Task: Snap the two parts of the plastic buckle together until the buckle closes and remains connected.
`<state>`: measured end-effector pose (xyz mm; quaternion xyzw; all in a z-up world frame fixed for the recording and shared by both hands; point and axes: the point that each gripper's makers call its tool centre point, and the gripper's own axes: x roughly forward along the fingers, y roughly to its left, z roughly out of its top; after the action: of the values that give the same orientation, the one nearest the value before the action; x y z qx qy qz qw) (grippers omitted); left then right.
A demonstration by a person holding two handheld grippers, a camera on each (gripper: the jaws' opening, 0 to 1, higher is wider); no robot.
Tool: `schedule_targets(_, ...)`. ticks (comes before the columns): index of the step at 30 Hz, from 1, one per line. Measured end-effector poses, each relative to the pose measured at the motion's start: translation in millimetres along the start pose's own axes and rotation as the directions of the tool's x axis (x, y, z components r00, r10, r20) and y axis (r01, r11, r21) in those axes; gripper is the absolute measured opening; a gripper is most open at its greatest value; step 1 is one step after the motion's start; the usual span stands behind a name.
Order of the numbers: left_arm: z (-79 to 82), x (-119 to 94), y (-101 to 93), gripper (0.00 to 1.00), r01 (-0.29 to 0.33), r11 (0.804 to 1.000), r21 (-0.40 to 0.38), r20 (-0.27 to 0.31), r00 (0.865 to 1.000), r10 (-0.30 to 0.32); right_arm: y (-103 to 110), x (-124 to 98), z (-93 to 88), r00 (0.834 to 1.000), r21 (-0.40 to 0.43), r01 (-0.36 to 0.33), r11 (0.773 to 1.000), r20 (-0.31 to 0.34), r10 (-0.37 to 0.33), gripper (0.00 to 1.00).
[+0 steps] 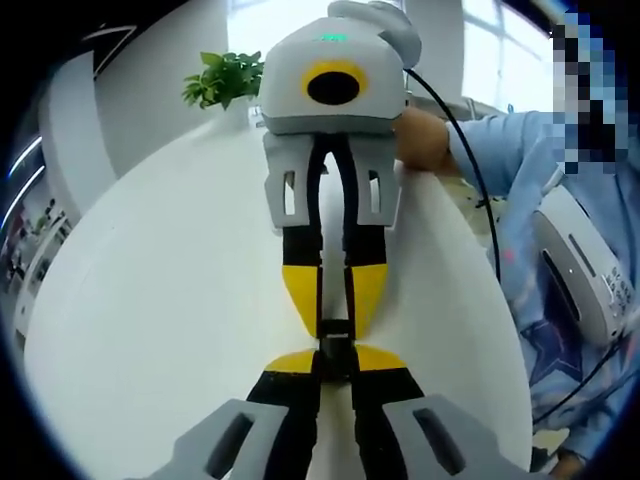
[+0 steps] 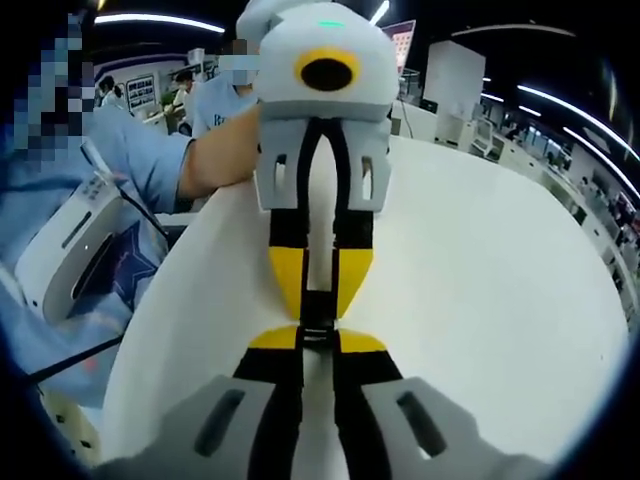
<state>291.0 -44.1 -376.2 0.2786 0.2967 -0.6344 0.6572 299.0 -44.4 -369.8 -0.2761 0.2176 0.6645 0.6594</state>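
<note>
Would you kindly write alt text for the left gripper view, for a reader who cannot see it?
Two grippers meet tip to tip over a white table, each shut on one end of a small black buckle: the left gripper rises from the bottom, the right gripper reaches down from the top. A potted plant stands behind.

Over the tabletop (image 1: 150, 300), tip to tip: left gripper (image 1: 335, 368) near, right gripper (image 1: 335, 300) opposite and beyond it. Between the two sets of tips, touching both, the buckle (image 1: 335, 345). Beyond the far edge, past the right gripper, a potted plant (image 1: 225, 78). Off the tabletop's right side, a person's sleeve (image 1: 520, 150). From the right gripper view, the same meeting of tips around the buckle (image 2: 316, 322), mid-tabletop (image 2: 480, 280).
</note>
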Motion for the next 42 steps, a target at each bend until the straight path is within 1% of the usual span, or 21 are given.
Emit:
schedule_targets(3, 0.6, -1.1, 0.0, 0.10, 0.012, 1.000, -0.016, 0.002, 1.000, -0.012, 0.3, -0.5, 0.0, 1.000, 0.001, 0.006, 1.000, 0.001, -0.006, 0.09)
schedule_targets(7, 2.2, -1.5, 3.7, 0.10, -0.002, 1.000, -0.009, 0.004, 1.000, 0.002, 0.9, -0.6, -0.4, 1.000, 0.005, 0.014, 1.000, -0.002, -0.014, 0.09)
schedule_targets(10, 3.0, -0.7, 1.5, 0.10, -0.004, 1.000, -0.008, 0.009, 1.000, 0.004, 1.5, -0.8, -0.8, 1.000, 0.009, 0.024, 1.000, -0.003, -0.024, 0.10)
schedule_targets(15, 4.3, 0.7, 0.4, 0.10, -0.008, 1.000, 0.000, 0.019, 1.000, 0.008, 1.2, -0.7, 0.0, 1.000, -0.008, 0.023, 1.000, 0.005, -0.023, 0.11)
schedule_targets(20, 4.4, 0.1, 0.8, 0.11, -0.009, 1.000, 0.006, 0.026, 1.000, 0.009, 0.2, 0.0, 0.5, 1.000, 0.003, 0.021, 1.000, 0.012, -0.021, 0.11)
schedule_targets(22, 4.6, 0.0, 0.9, 0.11, -0.008, 1.000, 0.023, 0.046, 0.999, 0.006, 0.1, -0.3, 0.1, 1.000, 0.019, 0.023, 1.000, 0.009, -0.023, 0.11)
schedule_targets(23, 5.6, 0.1, 0.8, 0.11, -0.005, 0.999, 0.050, 0.058, 0.998, 0.002, 0.3, -0.3, 0.1, 1.000, 0.020, 0.024, 1.000, 0.007, -0.024, 0.11)
schedule_targets(27, 2.3, -3.7, -0.1, 0.12, -0.005, 0.997, 0.081, 0.055, 0.998, 0.001, 1.5, -0.9, -0.5, 1.000, 0.014, 0.027, 1.000, 0.001, -0.027, 0.11)
schedule_targets(30, -2.2, -6.8, 3.3, 0.12, 0.002, 0.997, 0.073, 0.048, 0.999, -0.006, 2.2, -2.3, -0.7, 1.000, 0.011, 0.021, 1.000, 0.006, -0.021, 0.11)
schedule_targets(32, -3.4, -7.8, 3.4, 0.12, 0.022, 0.999, 0.040, 0.047, 0.999, -0.024, 2.1, -2.6, -0.7, 1.000, 0.012, 0.021, 1.000, 0.006, -0.021, 0.11)
schedule_targets(37, -3.4, -7.0, 2.4, 0.11, 0.026, 1.000, 0.016, 0.044, 0.999, -0.027, 1.5, -2.8, -0.2, 1.000, 0.017, 0.020, 1.000, 0.013, -0.021, 0.11)
schedule_targets(42, -3.5, -6.5, 1.5, 0.11, 0.032, 0.999, 0.010, 0.047, 0.998, -0.032, 1.3, -2.2, 0.1, 1.000, 0.021, 0.021, 1.000, 0.019, -0.022, 0.11)
